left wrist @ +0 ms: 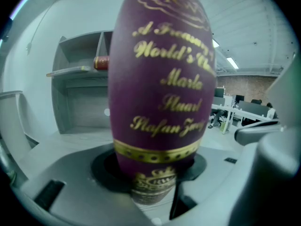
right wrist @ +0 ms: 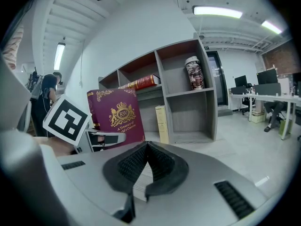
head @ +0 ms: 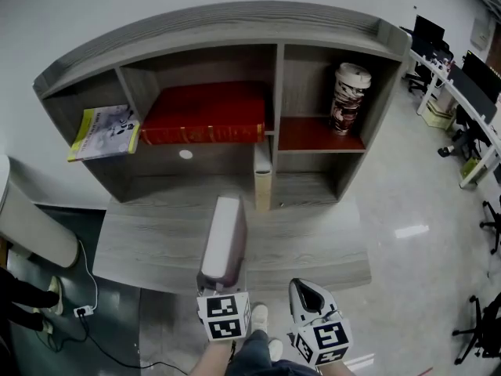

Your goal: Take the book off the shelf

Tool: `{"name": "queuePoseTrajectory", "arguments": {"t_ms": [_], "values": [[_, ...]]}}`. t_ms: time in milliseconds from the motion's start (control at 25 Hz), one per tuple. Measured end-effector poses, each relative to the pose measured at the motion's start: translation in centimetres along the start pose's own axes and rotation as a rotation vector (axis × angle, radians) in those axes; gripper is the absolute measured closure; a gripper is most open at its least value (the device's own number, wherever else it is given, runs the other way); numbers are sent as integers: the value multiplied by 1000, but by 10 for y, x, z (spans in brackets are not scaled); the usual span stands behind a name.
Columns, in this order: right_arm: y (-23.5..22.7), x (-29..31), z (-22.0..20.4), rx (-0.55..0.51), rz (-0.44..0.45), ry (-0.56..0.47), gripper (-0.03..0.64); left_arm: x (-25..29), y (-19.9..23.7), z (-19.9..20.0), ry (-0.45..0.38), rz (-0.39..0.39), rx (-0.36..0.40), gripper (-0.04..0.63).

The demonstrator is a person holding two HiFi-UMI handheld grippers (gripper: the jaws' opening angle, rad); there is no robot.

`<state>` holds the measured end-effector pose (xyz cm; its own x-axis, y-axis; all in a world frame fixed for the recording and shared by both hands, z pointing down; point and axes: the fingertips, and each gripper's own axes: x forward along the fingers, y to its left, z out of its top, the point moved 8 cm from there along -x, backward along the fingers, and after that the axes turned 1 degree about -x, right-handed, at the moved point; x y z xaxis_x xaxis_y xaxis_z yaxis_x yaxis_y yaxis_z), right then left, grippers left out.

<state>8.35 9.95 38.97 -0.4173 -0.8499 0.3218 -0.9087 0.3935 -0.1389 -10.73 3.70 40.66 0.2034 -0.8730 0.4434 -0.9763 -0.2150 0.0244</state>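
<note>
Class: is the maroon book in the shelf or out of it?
Out: the left gripper holds the maroon book upright in front of the shelf, outside its compartments.

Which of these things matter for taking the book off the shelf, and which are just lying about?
Job: purple book, held in the left hand-held gripper; shelf.
Lying about: red book, booklet, cup, cream book.

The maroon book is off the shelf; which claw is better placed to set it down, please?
Left, probably: the left claw is shut on the maroon book above the desk, while the right claw is shut, empty.
</note>
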Motion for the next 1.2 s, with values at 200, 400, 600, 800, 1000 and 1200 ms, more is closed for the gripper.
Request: {"name": "queuePoseTrajectory", "arguments": {"t_ms": [200, 400, 600, 800, 1000, 1200], "values": [[1, -7, -1, -4, 1, -12, 609, -16, -7, -6, 2, -14, 9, 370], [-3, -14, -2, 13, 2, -24, 609, -29, -15, -10, -1, -24, 9, 370], [-10, -19, -4, 52, -7, -25, 609, -37, -20, -10, -4, -34, 18, 370], [-15, -23, -5, 26, -28, -14, 609, -40, -26, -8, -12, -44, 20, 370], [-17, -26, -4, 2, -44, -20, 609, -44, -31, -4, -20, -58, 21, 370], [-19, -27, -2, 1, -54, -27, 609, -50, -33, -1, -27, -73, 25, 370]]}}
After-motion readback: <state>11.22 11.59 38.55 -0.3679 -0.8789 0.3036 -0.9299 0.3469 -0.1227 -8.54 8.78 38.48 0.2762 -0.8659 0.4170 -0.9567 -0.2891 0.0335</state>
